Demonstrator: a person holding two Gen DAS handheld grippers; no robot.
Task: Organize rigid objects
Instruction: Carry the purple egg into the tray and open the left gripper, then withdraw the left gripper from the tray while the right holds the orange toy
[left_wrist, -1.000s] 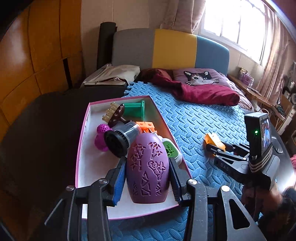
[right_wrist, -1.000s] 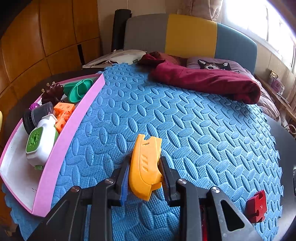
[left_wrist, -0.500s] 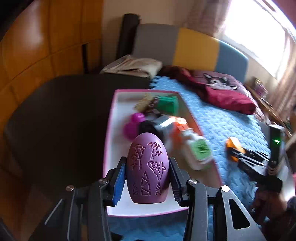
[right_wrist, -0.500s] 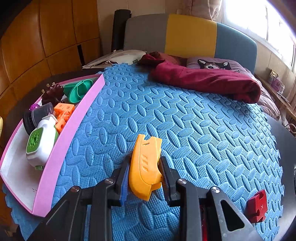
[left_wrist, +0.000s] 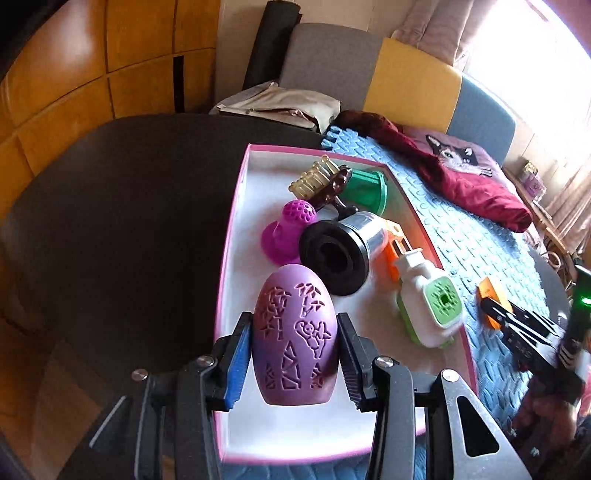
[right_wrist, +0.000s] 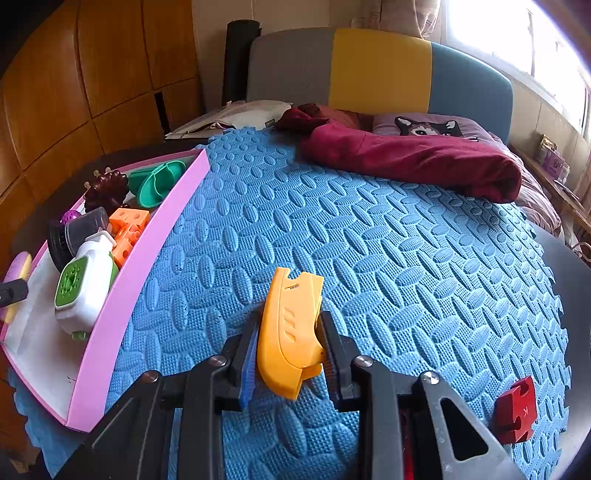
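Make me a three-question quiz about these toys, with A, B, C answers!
1. Where is the red puzzle piece?
A. in the pink tray
B. on the blue foam mat
C. on the pillow

2. What colour is the egg-shaped toy?
A. purple
B. green
C. orange

3. What is the right gripper doing?
A. open over the mat
B. shut on the orange plastic piece
C. shut on a bottle

Answers:
1 B, it lies on the blue foam mat, far from the pink tray.
2 A, the left gripper holds it, all purple.
3 B, the orange plastic piece sits clamped between its pads.
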